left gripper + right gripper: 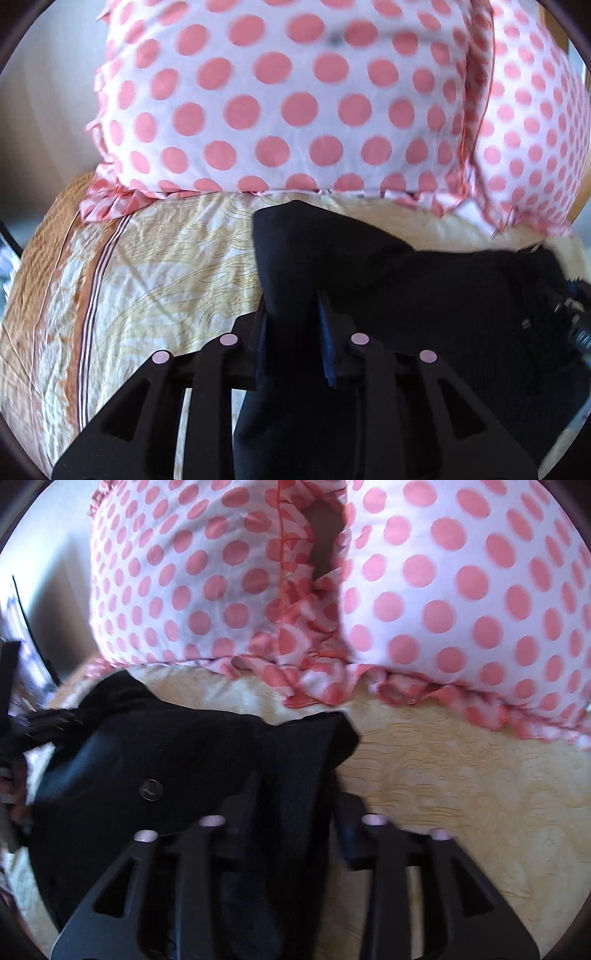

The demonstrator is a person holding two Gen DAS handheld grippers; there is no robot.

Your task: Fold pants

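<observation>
The black pants (424, 288) hang stretched between my two grippers above a cream patterned bedspread (166, 273). My left gripper (291, 317) is shut on the left end of the pants, and cloth bunches up between its fingers. My right gripper (295, 805) is shut on the other end of the pants (177, 753), where a dark button (152, 788) shows on the fabric. The right gripper appears at the right edge of the left wrist view (574, 317). The lower part of the pants is hidden behind both gripper bodies.
Two white pillows with pink polka dots and ruffled edges (280, 99) (461, 583) stand close behind the pants. The bedspread (461, 775) has a brown striped border (85, 295) at the left. A dark object (22, 635) stands beside the bed.
</observation>
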